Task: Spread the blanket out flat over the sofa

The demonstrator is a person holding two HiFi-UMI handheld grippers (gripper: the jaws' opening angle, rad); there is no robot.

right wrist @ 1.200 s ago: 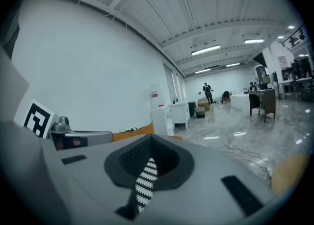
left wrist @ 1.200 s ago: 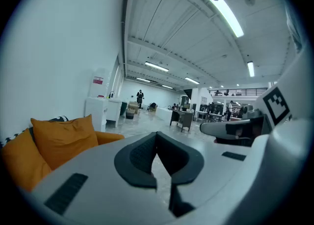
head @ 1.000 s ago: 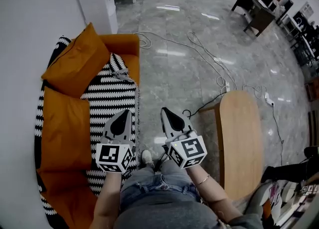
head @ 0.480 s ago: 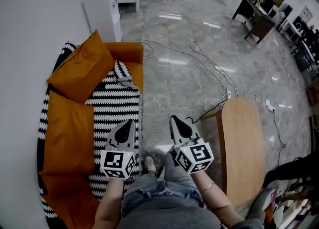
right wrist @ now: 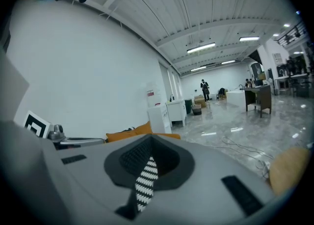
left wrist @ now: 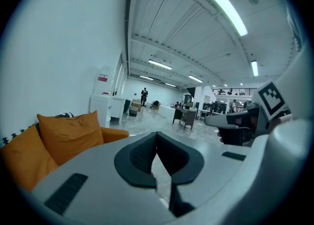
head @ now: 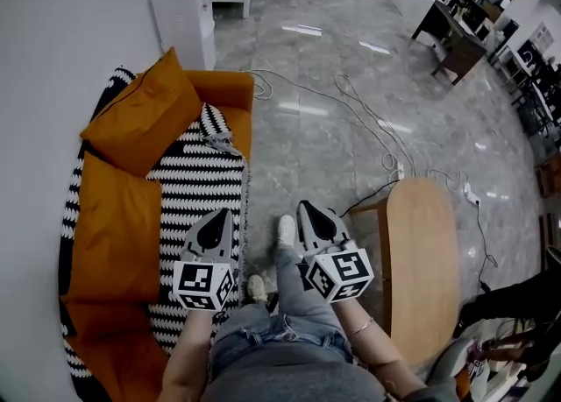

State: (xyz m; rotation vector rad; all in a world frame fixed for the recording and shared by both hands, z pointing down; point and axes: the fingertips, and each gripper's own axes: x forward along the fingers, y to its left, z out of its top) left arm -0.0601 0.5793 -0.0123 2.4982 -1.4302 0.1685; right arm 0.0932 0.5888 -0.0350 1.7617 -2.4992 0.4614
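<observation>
A black-and-white zigzag blanket [head: 197, 181] lies over the seat of an orange sofa [head: 230, 87] against the left wall, and its edges show behind the back cushions too. One loose orange cushion [head: 140, 111] rests on the far end. My left gripper [head: 216, 216] hovers over the blanket's front edge with its jaws together and nothing in them. My right gripper [head: 308, 208] is over the floor beside the sofa, also shut and empty. In the left gripper view the cushion [left wrist: 68, 131] sits left of the shut left gripper [left wrist: 157, 134]. Blanket pattern shows through the slit below the right gripper [right wrist: 149, 138].
A person's jeans-clad legs and white shoes [head: 285, 229] stand between the grippers. A rounded wooden table [head: 425, 251] is to the right. Cables [head: 355, 98] trail over the marble floor. A white cabinet [head: 184, 8] stands beyond the sofa, with desks [head: 456, 31] at the far right.
The person has taken a step, and one white shoe now shows ahead between the grippers. Both grippers stay shut and side by side, shifted only slightly.
</observation>
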